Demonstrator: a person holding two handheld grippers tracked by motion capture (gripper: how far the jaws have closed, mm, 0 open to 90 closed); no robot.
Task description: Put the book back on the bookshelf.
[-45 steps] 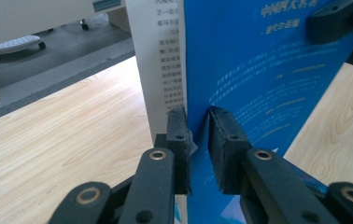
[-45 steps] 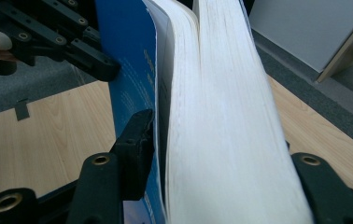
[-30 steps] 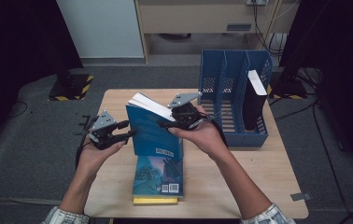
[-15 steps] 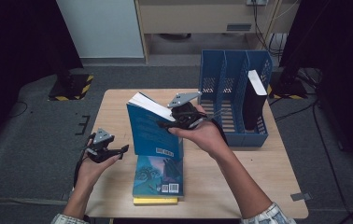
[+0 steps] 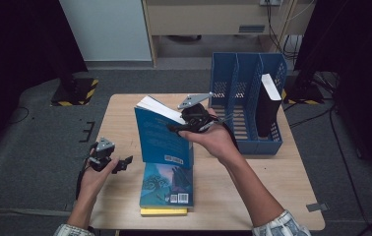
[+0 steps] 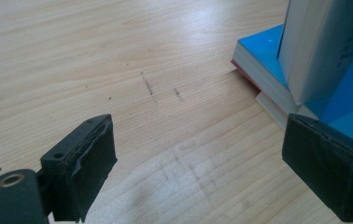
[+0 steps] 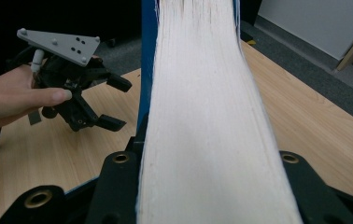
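My right gripper [image 5: 183, 127] is shut on the top edge of a thick blue book [image 5: 163, 139], holding it upright above the table. In the right gripper view its white page block [image 7: 202, 116] runs up between the jaws. A stack of books [image 5: 167, 189] lies flat beneath it, a blue cover on top and a yellow one at the bottom. My left gripper [image 5: 124, 164] hovers low over the table's left edge, left of the stack. Its jaws have just been opening and now stand wide, with bare wood between them [image 6: 202, 163]. It also appears open in the right gripper view [image 7: 116, 103].
A blue file rack [image 5: 233, 73] with three slots stands at the back right of the wooden table [image 5: 282, 182]; a black book [image 5: 267, 105] stands in its right slot. The stack's corner [image 6: 258, 60] lies just right of the left jaws.
My left gripper has left the upright book's left edge, dropped down and leftward toward the table, and opened its jaws. The right gripper has kept still with the book.
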